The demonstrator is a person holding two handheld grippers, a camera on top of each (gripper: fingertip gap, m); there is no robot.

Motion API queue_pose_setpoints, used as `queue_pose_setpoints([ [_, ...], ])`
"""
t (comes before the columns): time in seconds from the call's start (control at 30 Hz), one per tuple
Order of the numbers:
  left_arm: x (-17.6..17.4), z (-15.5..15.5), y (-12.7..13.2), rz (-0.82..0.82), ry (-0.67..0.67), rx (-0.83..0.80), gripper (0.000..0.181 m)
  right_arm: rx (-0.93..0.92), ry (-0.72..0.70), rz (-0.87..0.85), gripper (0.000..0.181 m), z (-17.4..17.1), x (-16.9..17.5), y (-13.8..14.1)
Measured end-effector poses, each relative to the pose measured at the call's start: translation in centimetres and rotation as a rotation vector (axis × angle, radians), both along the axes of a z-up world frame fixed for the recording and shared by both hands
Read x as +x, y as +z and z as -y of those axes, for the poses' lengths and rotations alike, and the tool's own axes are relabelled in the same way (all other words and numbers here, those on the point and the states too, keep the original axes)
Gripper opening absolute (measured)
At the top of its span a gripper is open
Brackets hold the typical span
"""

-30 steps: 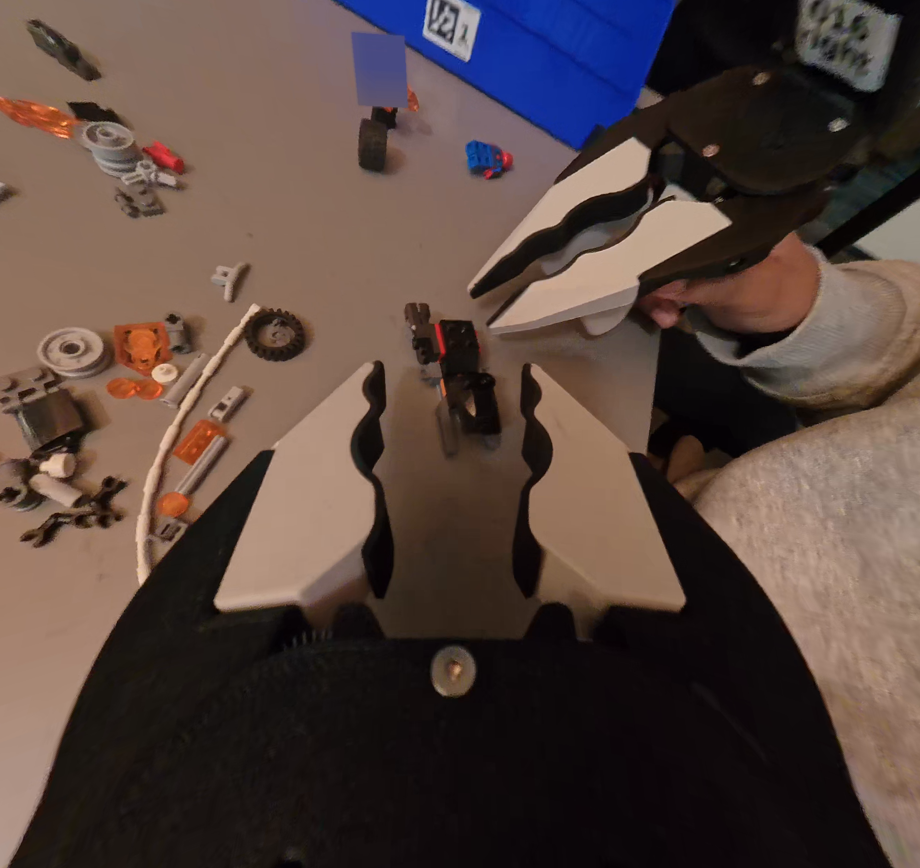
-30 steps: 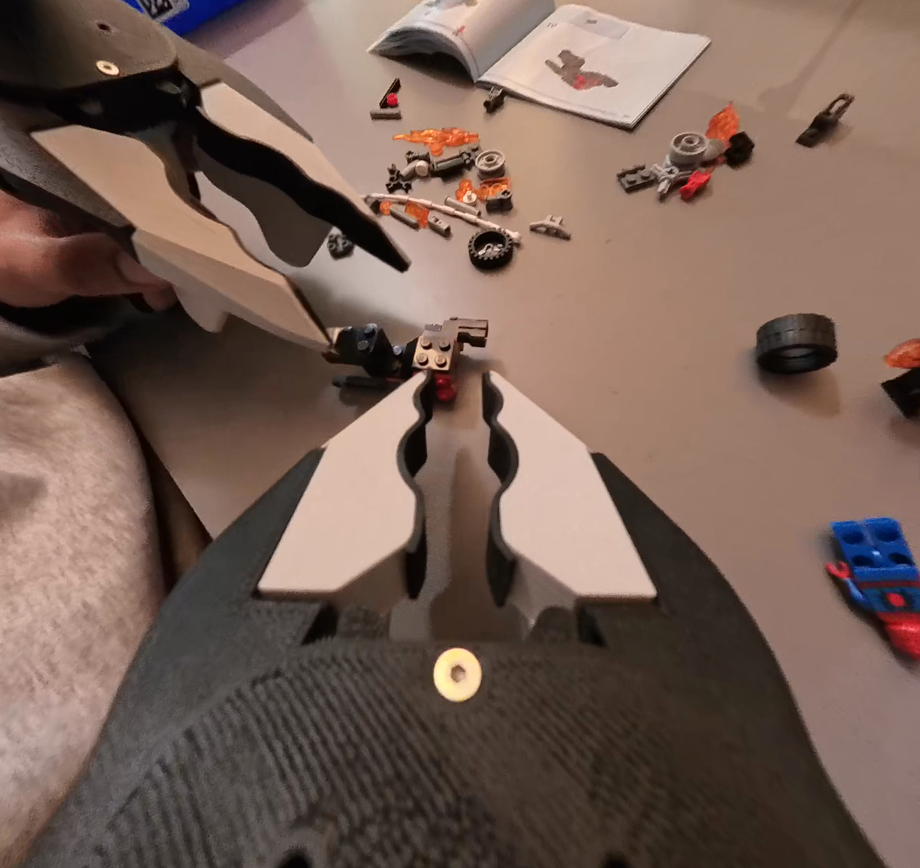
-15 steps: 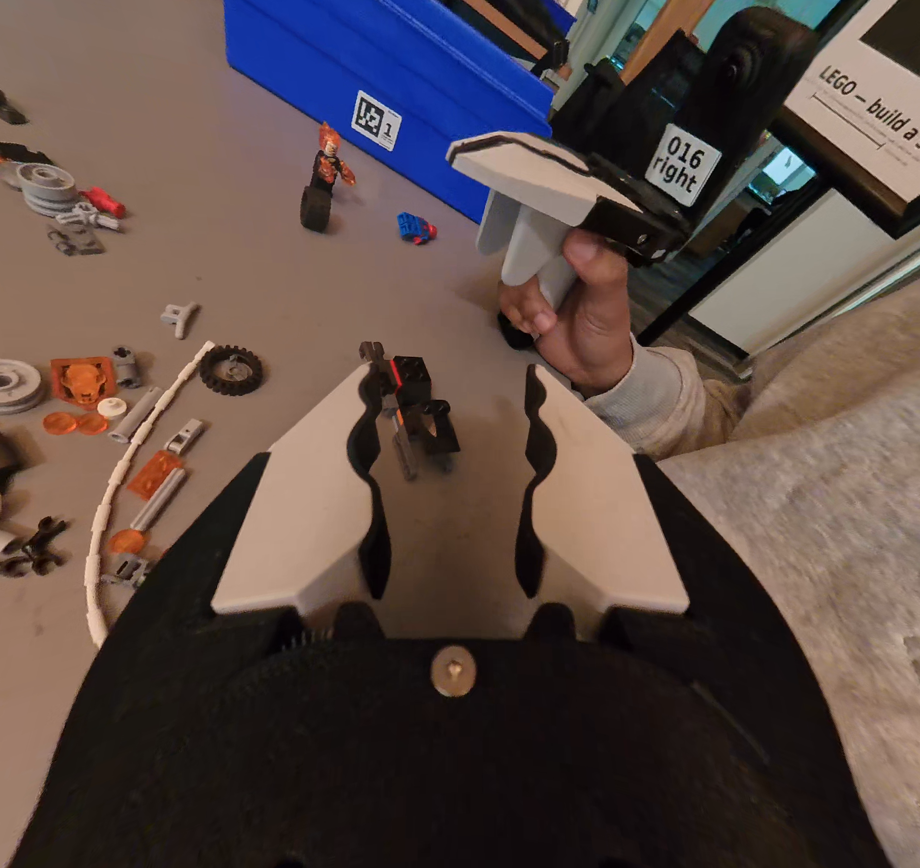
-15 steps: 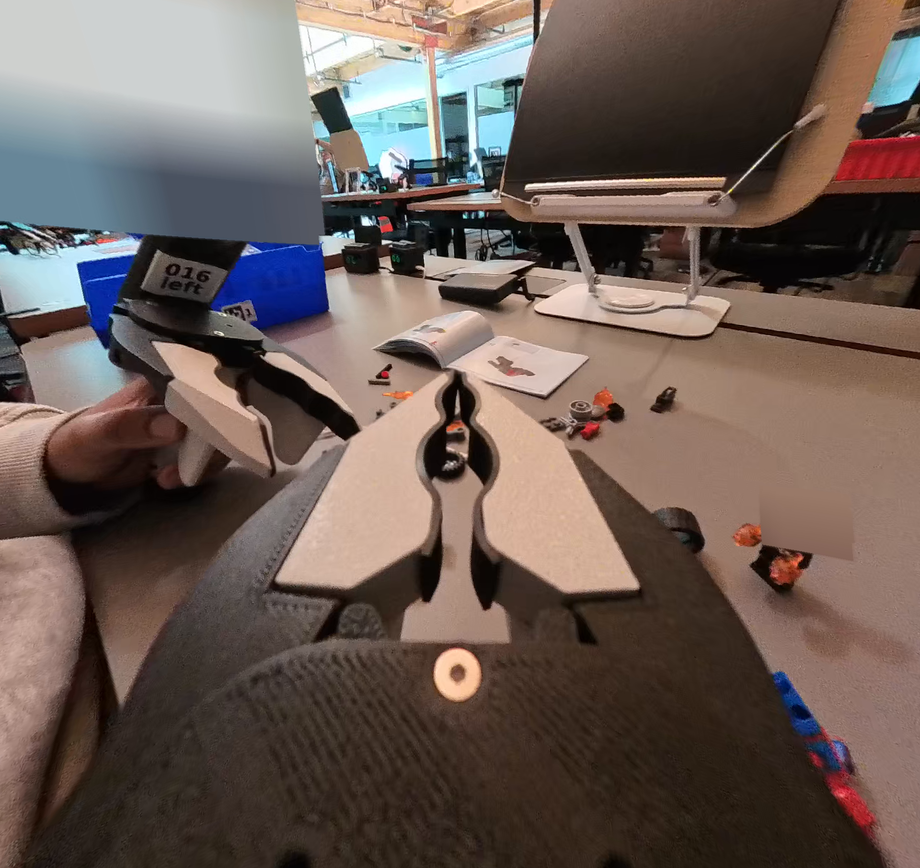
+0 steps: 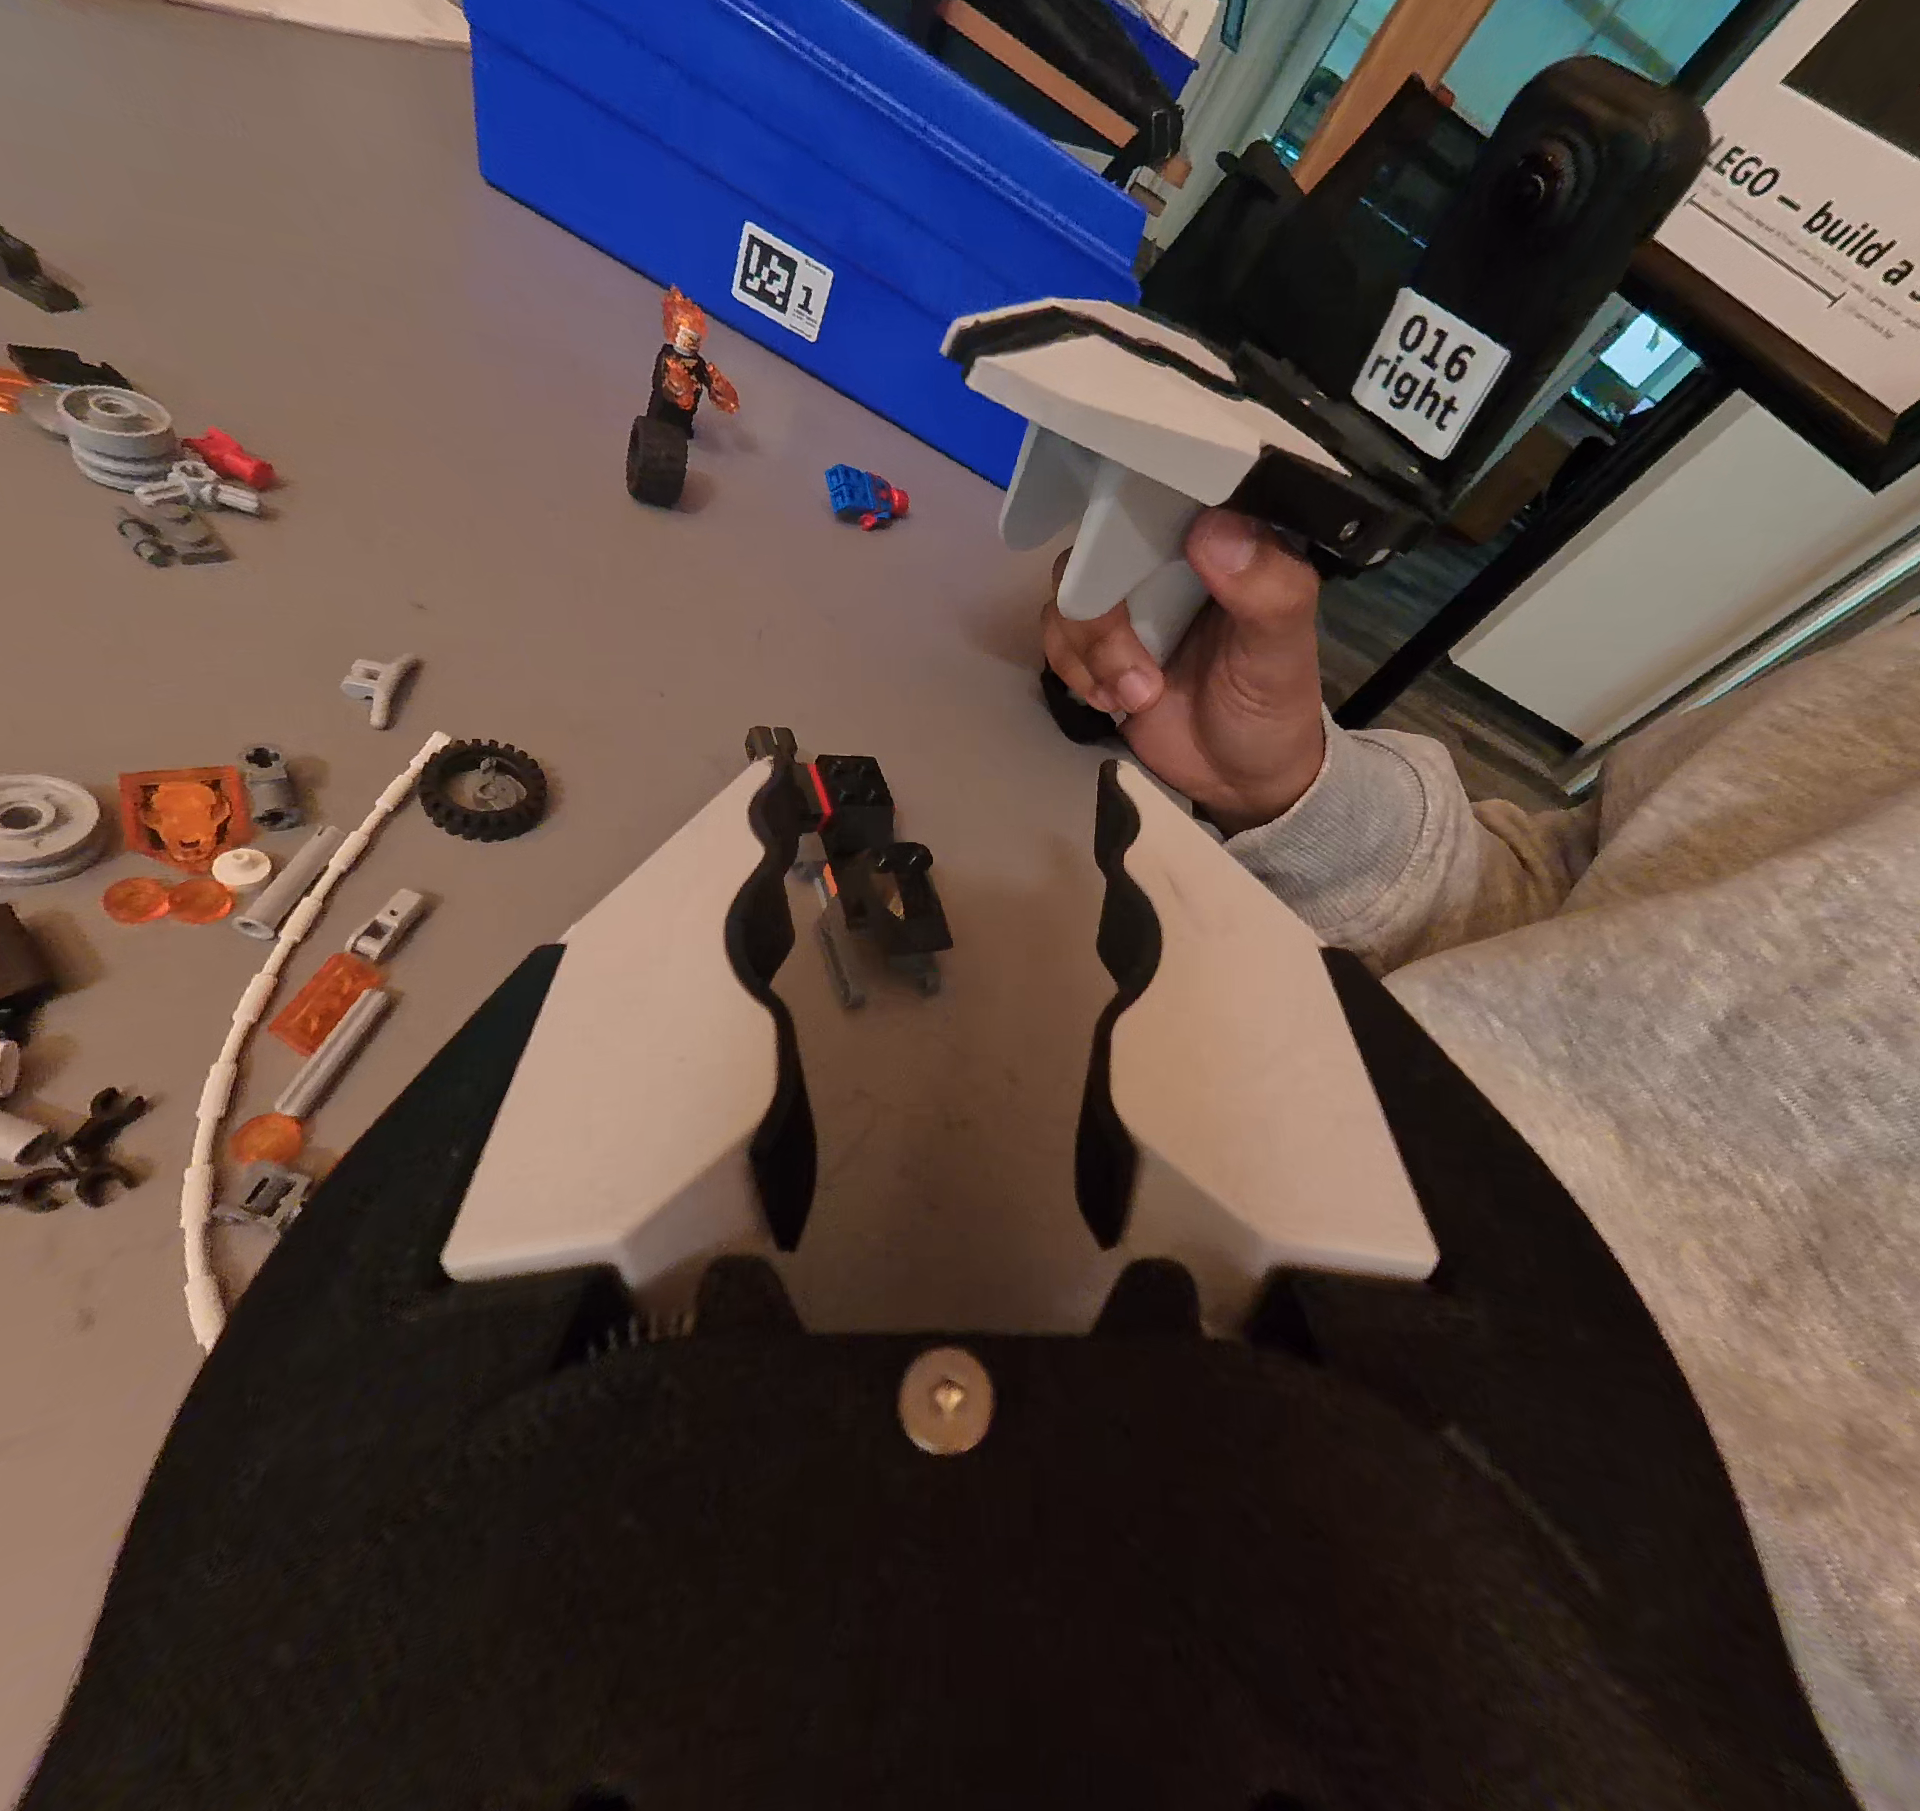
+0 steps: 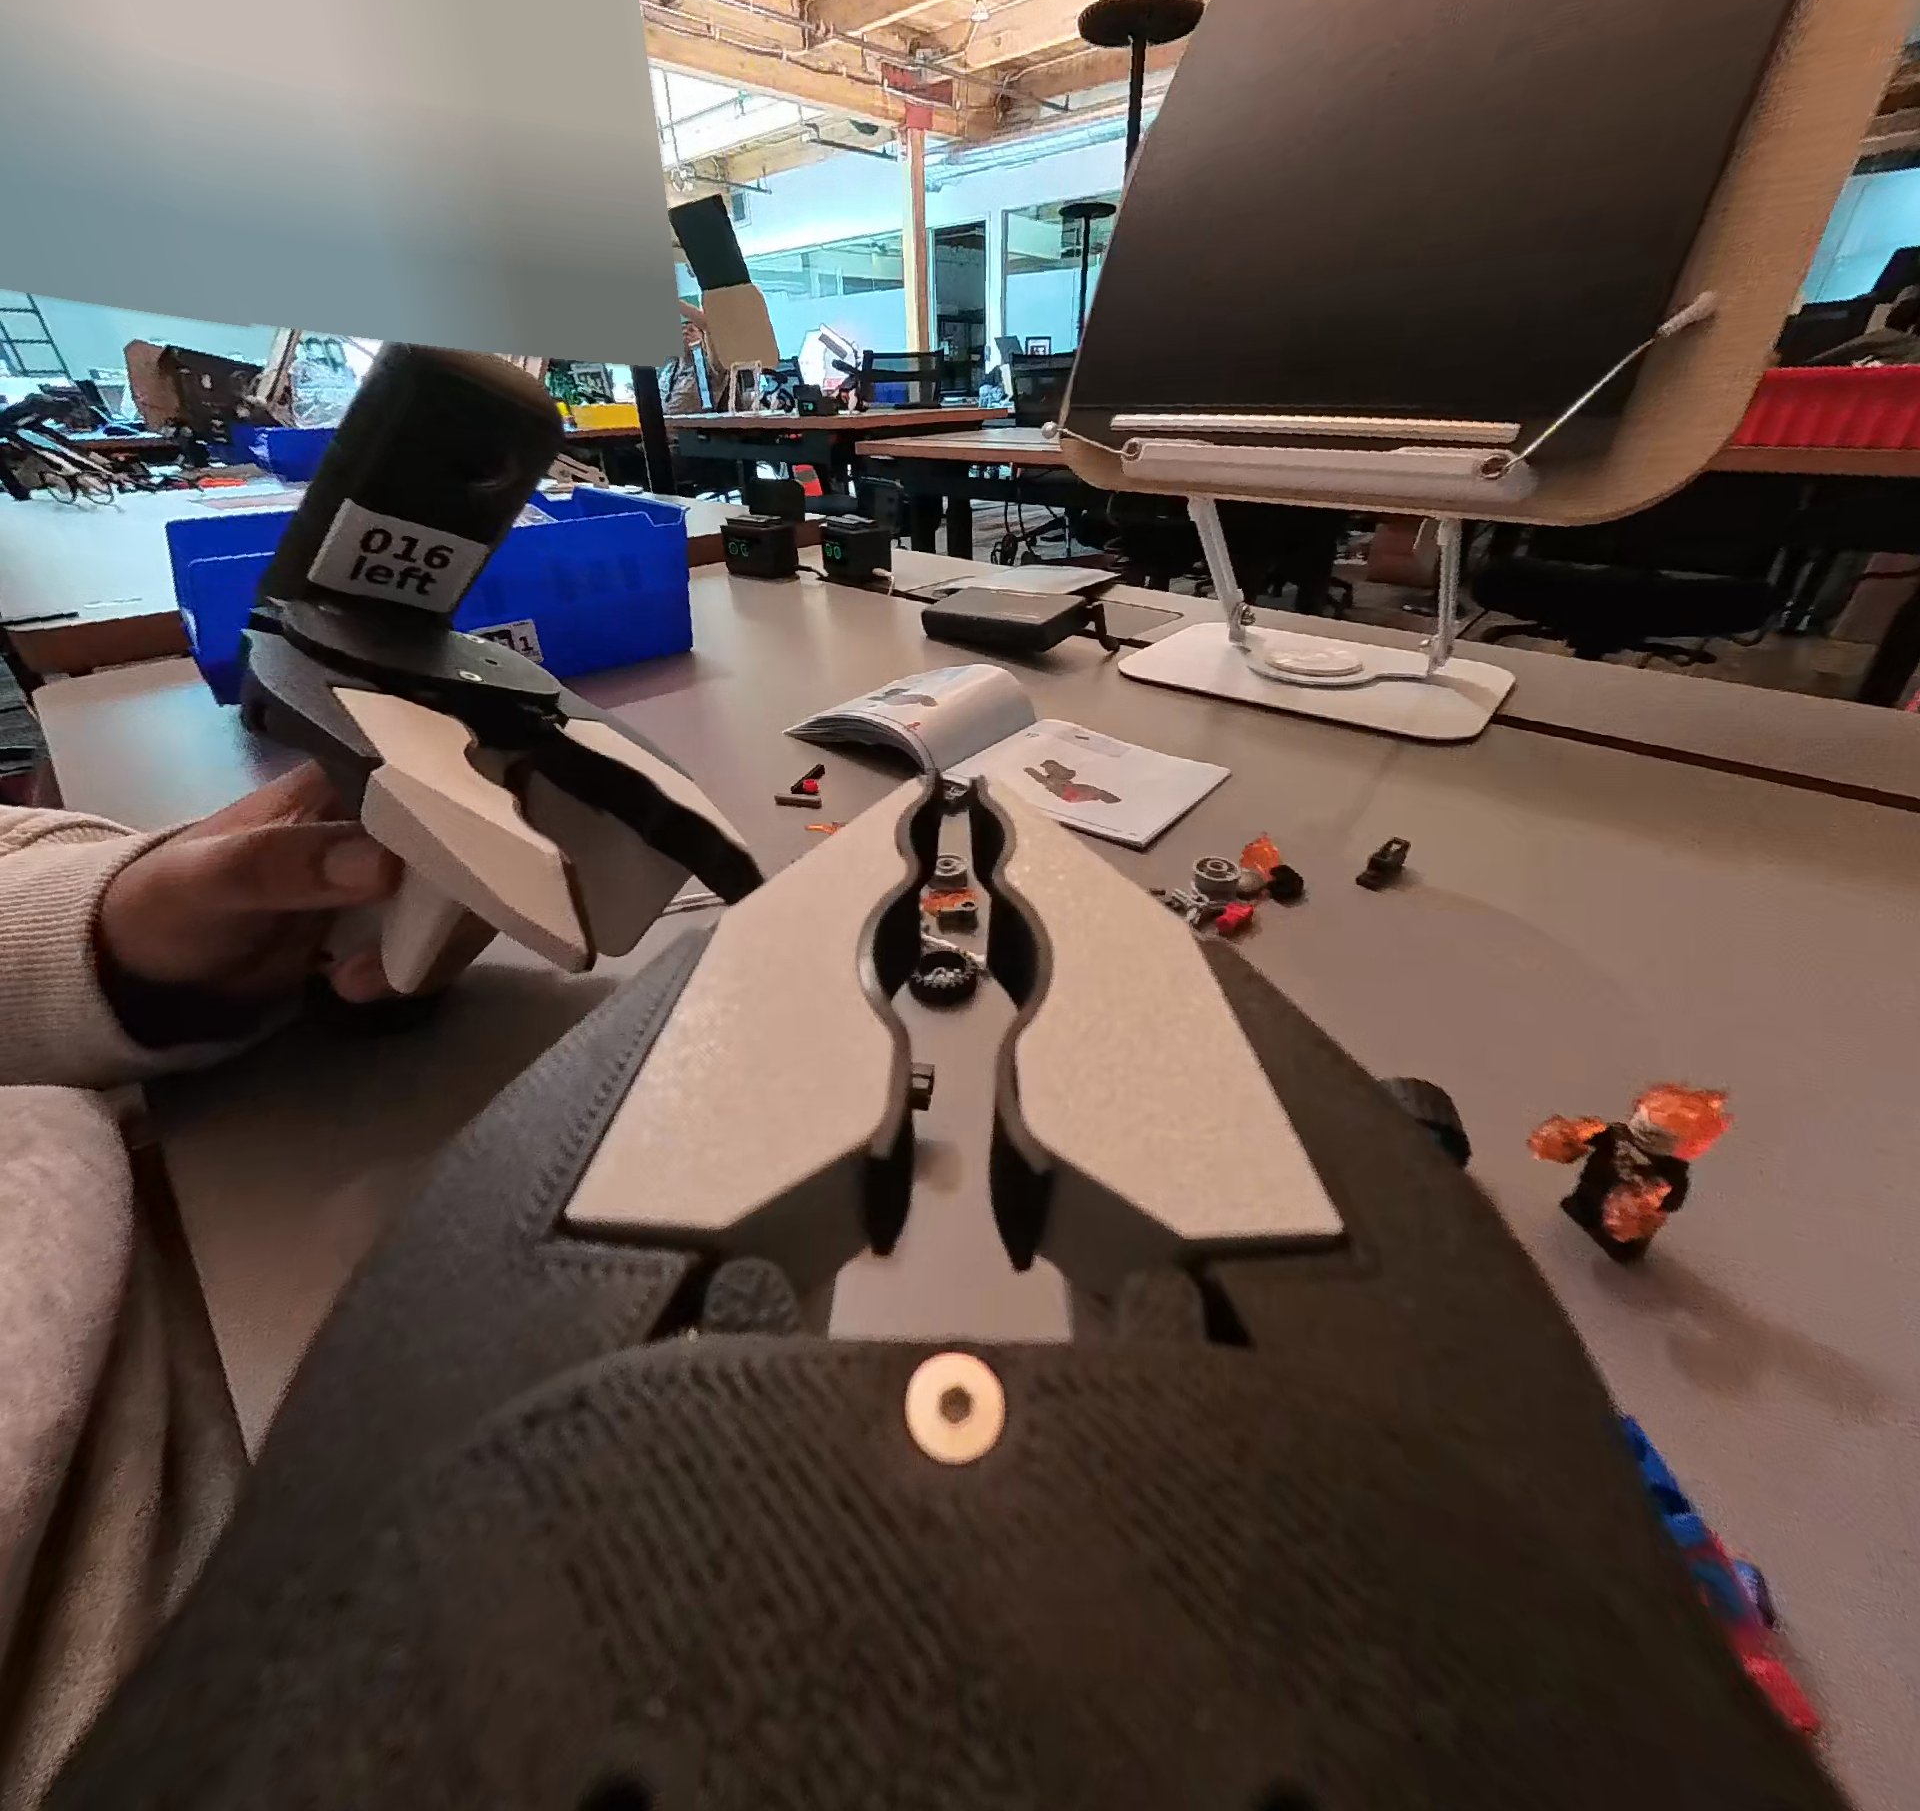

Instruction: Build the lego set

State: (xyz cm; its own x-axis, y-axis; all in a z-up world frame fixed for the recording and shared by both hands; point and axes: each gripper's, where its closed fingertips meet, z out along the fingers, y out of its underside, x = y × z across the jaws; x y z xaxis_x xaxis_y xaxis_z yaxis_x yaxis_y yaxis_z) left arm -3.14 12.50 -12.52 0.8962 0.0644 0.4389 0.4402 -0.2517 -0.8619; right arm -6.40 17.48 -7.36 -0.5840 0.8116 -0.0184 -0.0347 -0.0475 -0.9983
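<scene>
A small black Lego assembly (image 5: 862,857) with a red stripe and grey underside lies on the grey table (image 5: 520,566). My left gripper (image 5: 935,774) is open and hovers low over it. The assembly lies between the fingers, close to the left finger (image 5: 665,982), and neither pad presses on it. My right gripper (image 6: 956,793) is shut, its tips together, and is raised above the table pointing across it. It also shows in the left wrist view (image 5: 961,348), held in a hand up and to the right. The left gripper shows in the right wrist view (image 6: 665,920), open.
A blue bin (image 5: 790,140) stands at the back. A flame-headed minifigure (image 5: 686,369), a black tyre (image 5: 655,457) and a blue-red piece (image 5: 862,496) sit before it. Loose parts (image 5: 187,816), a small wheel (image 5: 483,790) and a white hose (image 5: 270,982) lie left. An open booklet (image 6: 1018,753) lies farther off. The gap from one gripper's tips to the other's is roughly 8 cm. The small wheel (image 5: 483,790) lies around 7 cm away from my left fingertips.
My right gripper drew back from the assembly, rose and tilted up, and its jaws went from slightly apart to shut. My left gripper stayed open over the assembly, which stayed on the table.
</scene>
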Motion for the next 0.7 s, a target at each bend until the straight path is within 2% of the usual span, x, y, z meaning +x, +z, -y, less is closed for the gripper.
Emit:
queue_pose_setpoints([
  [0.7, -0.33, -0.02, 0.37, 0.004, 0.011, 0.026, 0.058, -0.023, 0.006, 0.005, 0.004, -0.15, -0.09, 0.12],
])
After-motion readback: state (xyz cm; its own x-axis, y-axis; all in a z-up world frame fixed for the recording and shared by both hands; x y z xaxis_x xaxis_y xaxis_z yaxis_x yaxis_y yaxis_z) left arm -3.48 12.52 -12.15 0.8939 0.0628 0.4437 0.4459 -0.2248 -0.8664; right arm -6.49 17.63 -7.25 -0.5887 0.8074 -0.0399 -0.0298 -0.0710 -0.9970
